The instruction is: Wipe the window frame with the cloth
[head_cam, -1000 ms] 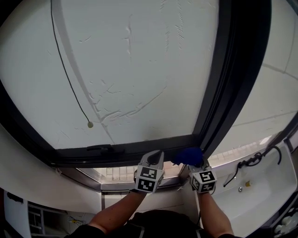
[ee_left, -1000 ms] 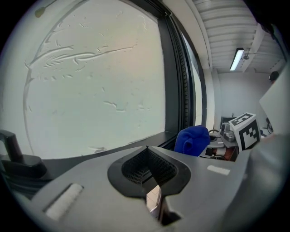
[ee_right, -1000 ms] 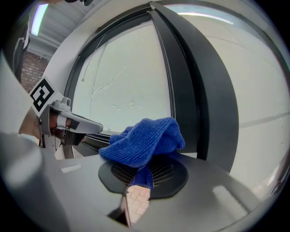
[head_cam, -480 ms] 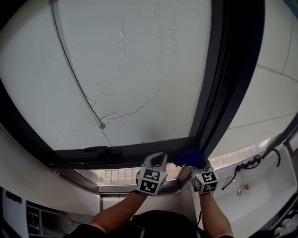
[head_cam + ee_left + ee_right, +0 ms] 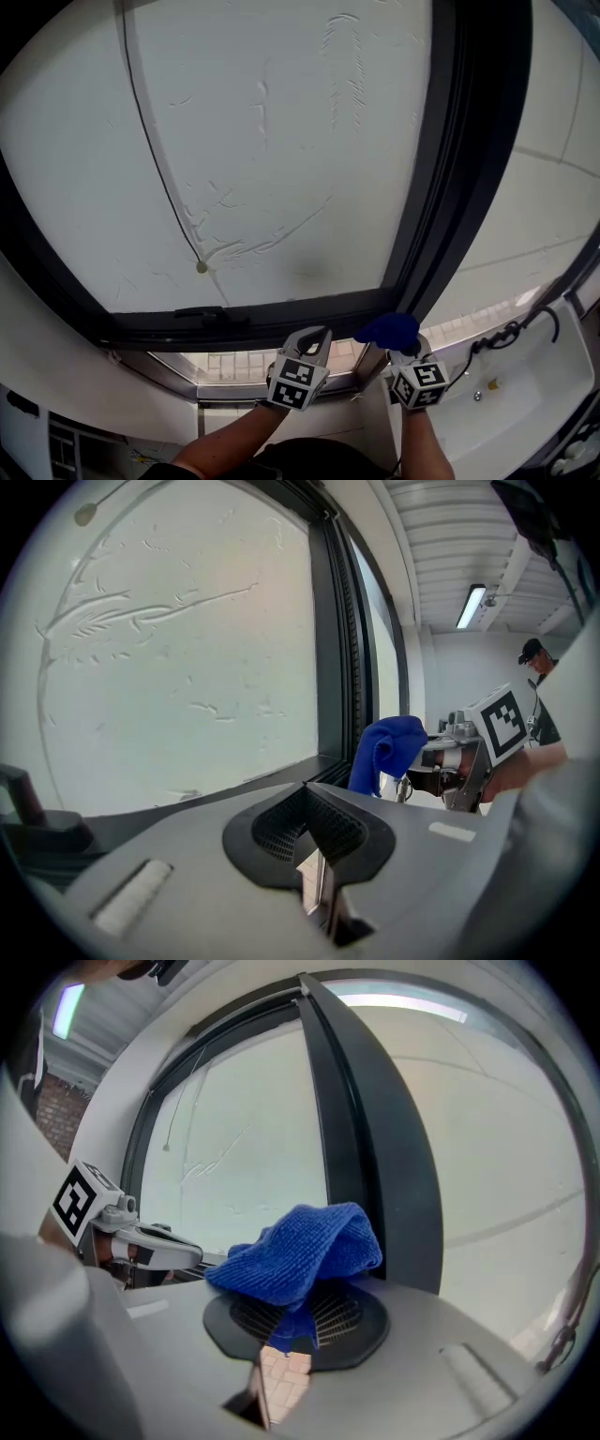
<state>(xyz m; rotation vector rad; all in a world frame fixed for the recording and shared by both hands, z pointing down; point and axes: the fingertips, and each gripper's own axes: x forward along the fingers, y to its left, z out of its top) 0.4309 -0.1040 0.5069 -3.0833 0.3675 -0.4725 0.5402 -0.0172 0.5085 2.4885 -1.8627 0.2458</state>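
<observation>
Entry: wiping the frame, state at this moment.

- Right gripper: jaws closed on the blue cloth. A fold is pinched between the pads, and the rest bunches up over the tips.
- Left gripper: jaws brought together with nothing between them. It is held just beside the right one, at its 9 o'clock, and has no part in the wipe.
- Cloth position: in the head view it sits at about 5 o'clock. That is the lower right corner of the window frame, where the bottom rail meets the upright bar. It is at the corner or just short of it. I cannot tell whether it presses on the metal.
- Pane: pale and scratched. A thin cord hangs across it toward 7 o'clock.
- A white sink lies below, at 4 o'clock.

Progress, as a judgement: the dark frame looks the same all round. There is no damp streak and no dust line to separate wiped metal from unwiped. So I cannot log any stretch as finished.

With the cloth at the corner, the work appears to be in its early or middle part. The upright toward 12 o'clock, the bottom rail toward 9 o'clock and the far side all appear to remain.
</observation>
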